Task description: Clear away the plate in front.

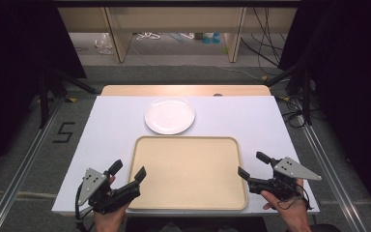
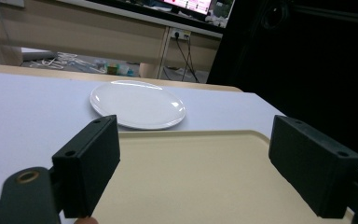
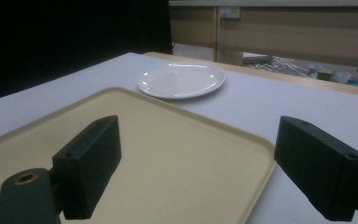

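Both grippers, left (image 1: 128, 170) and right (image 1: 252, 165), I hold wide open and empty, flanking the beige tray (image 1: 188, 142); white plate (image 1: 169, 115) at twelve o'clock.

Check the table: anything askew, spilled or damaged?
Nothing stands out. The beige tray lies flat and square to the table edge, bare. The white plate sits upright just beyond it, clean and whole. The left gripper and right gripper are open at the tray's near corners.
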Available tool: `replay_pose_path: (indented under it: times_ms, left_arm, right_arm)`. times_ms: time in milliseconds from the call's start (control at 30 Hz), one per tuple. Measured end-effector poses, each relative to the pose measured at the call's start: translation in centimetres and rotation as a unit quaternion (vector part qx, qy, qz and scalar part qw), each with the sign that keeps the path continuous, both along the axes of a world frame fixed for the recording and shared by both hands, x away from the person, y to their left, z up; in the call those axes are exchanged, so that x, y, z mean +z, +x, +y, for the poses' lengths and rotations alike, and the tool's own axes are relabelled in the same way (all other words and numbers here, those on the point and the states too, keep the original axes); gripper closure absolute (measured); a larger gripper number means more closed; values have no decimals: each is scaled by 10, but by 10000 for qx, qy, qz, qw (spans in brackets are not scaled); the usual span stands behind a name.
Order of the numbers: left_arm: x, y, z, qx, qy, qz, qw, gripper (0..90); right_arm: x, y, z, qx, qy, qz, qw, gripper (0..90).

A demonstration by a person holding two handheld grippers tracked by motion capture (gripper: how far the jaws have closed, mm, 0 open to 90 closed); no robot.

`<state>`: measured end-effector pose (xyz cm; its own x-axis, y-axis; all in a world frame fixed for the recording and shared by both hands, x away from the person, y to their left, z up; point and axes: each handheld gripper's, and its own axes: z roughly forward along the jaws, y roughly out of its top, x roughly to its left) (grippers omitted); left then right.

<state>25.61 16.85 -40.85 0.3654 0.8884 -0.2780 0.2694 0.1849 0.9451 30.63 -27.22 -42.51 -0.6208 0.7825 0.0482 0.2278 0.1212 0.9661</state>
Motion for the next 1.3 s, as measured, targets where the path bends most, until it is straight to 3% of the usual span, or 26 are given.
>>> replay_pose_path:
  times_ms: [133,200,400,500,633,733,800,833,867,900,933,967,1033,1100,1133,1167,1233,1300]
  left_arm:
    - [4,-2,-1,8,15,-96,10000,164]
    - [2,-1,-2,-1,54,-2,10000,163]
    - [2,0,-1,-32,73,-21,10000,163]
    - [0,2,-1,26,25,80,10000,163]
    - [-2,3,-1,8,-118,90,9999,165]
    - [-8,10,-5,-5,-458,197,9988,165]
    - [-14,16,-8,-14,-767,332,9965,169]
    - [-14,16,-8,-14,-767,332,9965,169]
    - [-20,24,-12,-145,-996,421,9940,170]
    - [-20,24,-12,-145,-996,421,9940,172]
    - [-22,33,-16,-145,-969,547,9937,171]
    - [-23,37,-17,-105,-997,543,9935,171]
    - [-24,41,-17,-99,-1046,576,9928,175]
    - [-23,58,-16,-110,-1245,688,9898,173]
    - [-23,64,-16,-66,-1259,703,9895,173]
    - [-23,69,-16,-39,-1267,733,9892,174]
    - [-22,77,-17,-64,-1236,759,9894,173]
    - [-21,93,-16,-102,-1400,825,9867,173]
  right_arm:
    - [0,-1,-1,16,5,39,10000,154]
    - [0,0,-1,9,20,34,10000,154]
    - [0,0,0,48,29,19,10000,154]
    - [0,0,-1,15,8,75,10000,155]
    - [0,1,-1,54,68,17,10000,155]
    - [0,0,-1,7,5,96,10000,155]
    - [0,0,-1,2,0,91,10000,155]
    - [-1,1,0,28,87,8,10000,155]
    - [0,0,-1,12,13,75,10000,155]
    - [0,0,-1,12,13,75,10000,155]
    - [1,-1,-1,7,4,170,9999,155]
    - [1,-2,-1,49,50,289,9996,155]
    - [1,-2,-1,54,61,258,9996,155]
    - [0,-1,-1,87,115,150,9998,155]
    - [0,-2,-1,72,115,193,9997,155]
    - [0,0,-1,68,43,26,10000,156]
    - [0,0,-1,76,71,-3,9999,155]
    - [0,-1,-1,53,14,42,10000,156]
